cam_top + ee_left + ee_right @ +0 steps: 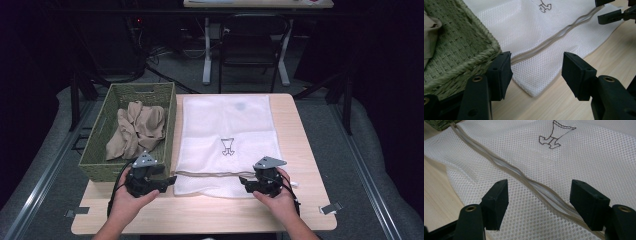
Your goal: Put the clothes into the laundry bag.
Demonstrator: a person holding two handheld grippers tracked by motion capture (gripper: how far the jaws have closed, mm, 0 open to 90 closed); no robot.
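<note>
Now both grippers, left (pixel 172 179) and right (pixel 241 180), unclenched over mesh bag (pixel 227 125), nothing grasped.

white mesh bag (pixel 227 135), green woven basket (pixel 102 145), beige cloth (pixel 136 127)

1. The right gripper (pixel 539 202) hangs with jaws apart over a white mesh laundry bag (pixel 584 157).
2. A beige zipper (pixel 524 176) runs diagonally between them.
3. The light wooden table (pixel 436 195) shows left.
</note>
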